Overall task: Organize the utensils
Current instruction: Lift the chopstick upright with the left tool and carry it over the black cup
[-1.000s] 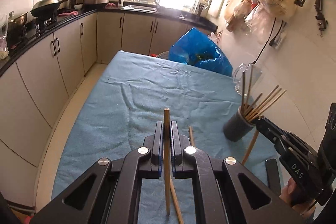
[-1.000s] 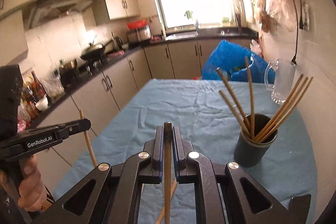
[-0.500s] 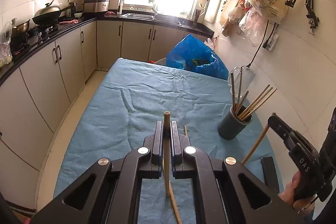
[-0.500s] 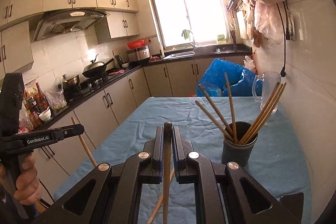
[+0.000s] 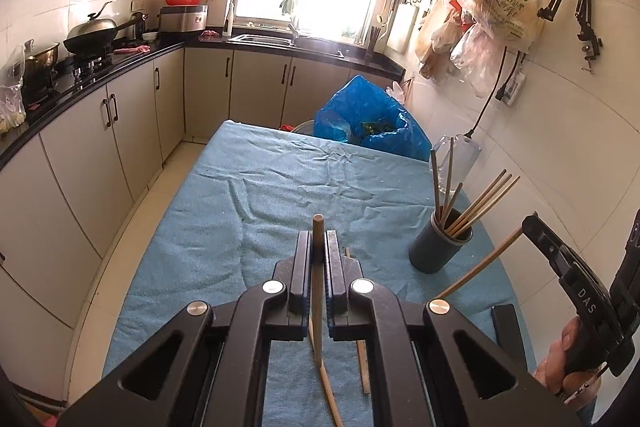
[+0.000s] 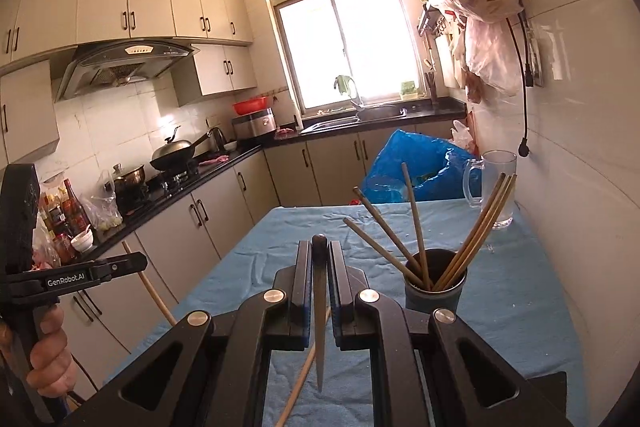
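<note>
While both units hang above the near end of the table (image 5: 224, 211), noted as follows. Left gripper (image 5: 319, 247): jaws pinched tight on a light wooden chopstick (image 5: 318, 291), tip poking out past the fingertips, shaft running down betw. the fingers toward the cloth. Right gripper (image 6: 320, 259): jaws likewise clamped, on a darker chopstick (image 6: 319, 327), held upright, lower end tapering to a point above the cloth. Same right unit seen from left wrist cam at frame's right edge, stick slanting down-left from its tip. Dark holder cup (image 5: 438, 247) standing upright on blue cloth nr. the table's right edge, close to the tiled wall (image 5: 560, 155); several chopsticks already in it, fanned out, some leaning left, some right. Loose chopsticks (image 5: 362, 355) lying flat on cloth below the left unit, apart from cup. Glass mug (image 6: 496, 187) behind cup, against wall, at the far right corner. Blue plastic bag (image 5: 372, 123) beyond the table's far edge. Cloth centre and left half bare, wrinkled; left table edge bordering a floor aisle along the cabinets (image 5: 92, 131). Room over the cup rim partly taken up by the fanned sticks; whether cup touches wall, cannot tell.
</note>
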Demonstrator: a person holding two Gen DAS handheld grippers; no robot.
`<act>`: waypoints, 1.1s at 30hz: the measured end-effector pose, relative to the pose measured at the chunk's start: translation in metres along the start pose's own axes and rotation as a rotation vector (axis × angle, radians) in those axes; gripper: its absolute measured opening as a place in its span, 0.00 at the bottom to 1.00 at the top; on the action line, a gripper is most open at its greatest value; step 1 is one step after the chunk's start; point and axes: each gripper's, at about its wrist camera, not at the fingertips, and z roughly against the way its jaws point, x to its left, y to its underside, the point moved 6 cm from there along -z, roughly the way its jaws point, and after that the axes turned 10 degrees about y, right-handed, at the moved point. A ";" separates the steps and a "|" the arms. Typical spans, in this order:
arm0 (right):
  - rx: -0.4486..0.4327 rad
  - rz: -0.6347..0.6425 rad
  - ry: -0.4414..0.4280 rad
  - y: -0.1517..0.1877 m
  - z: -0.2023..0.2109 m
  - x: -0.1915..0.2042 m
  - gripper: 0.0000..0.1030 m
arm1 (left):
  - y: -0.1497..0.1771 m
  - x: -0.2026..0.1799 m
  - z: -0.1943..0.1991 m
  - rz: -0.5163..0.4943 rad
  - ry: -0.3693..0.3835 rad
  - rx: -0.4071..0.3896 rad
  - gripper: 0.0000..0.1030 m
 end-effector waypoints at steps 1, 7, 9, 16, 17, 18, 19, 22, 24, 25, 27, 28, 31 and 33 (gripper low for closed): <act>-0.001 -0.002 0.001 0.000 0.001 0.000 0.08 | 0.000 -0.001 0.000 -0.001 0.000 -0.001 0.05; 0.001 -0.014 -0.001 0.001 0.004 -0.005 0.08 | -0.003 -0.007 0.004 -0.015 0.004 -0.012 0.05; -0.002 -0.019 0.002 0.000 0.004 -0.007 0.08 | -0.005 -0.009 0.005 -0.018 0.007 -0.013 0.05; -0.010 -0.040 0.008 -0.003 0.006 -0.014 0.08 | -0.006 -0.017 0.003 -0.027 0.015 -0.008 0.05; -0.011 -0.041 0.008 -0.004 0.007 -0.015 0.08 | -0.007 -0.020 0.003 -0.031 0.019 -0.006 0.05; -0.012 -0.041 0.009 -0.003 0.009 -0.016 0.08 | -0.007 -0.022 0.002 -0.034 0.022 -0.004 0.05; -0.016 -0.042 0.013 -0.004 0.011 -0.018 0.08 | -0.008 -0.025 0.002 -0.041 0.026 -0.002 0.05; -0.025 -0.054 0.017 -0.006 0.016 -0.024 0.08 | -0.011 -0.035 0.001 -0.062 0.035 -0.004 0.05; -0.037 -0.067 0.026 -0.008 0.021 -0.031 0.08 | -0.013 -0.042 -0.001 -0.073 0.048 -0.002 0.05; -0.039 -0.071 0.028 -0.009 0.023 -0.033 0.08 | -0.015 -0.046 -0.002 -0.079 0.056 0.000 0.05; -0.046 -0.081 0.036 -0.012 0.027 -0.040 0.08 | -0.017 -0.055 -0.003 -0.091 0.071 0.001 0.05; -0.049 -0.086 0.039 -0.013 0.029 -0.042 0.08 | -0.019 -0.060 -0.004 -0.099 0.079 0.001 0.05; -0.064 -0.103 0.056 -0.017 0.036 -0.053 0.08 | -0.024 -0.075 -0.005 -0.119 0.105 -0.001 0.05; -0.075 -0.113 0.065 -0.020 0.040 -0.058 0.08 | -0.029 -0.084 -0.006 -0.132 0.118 -0.005 0.05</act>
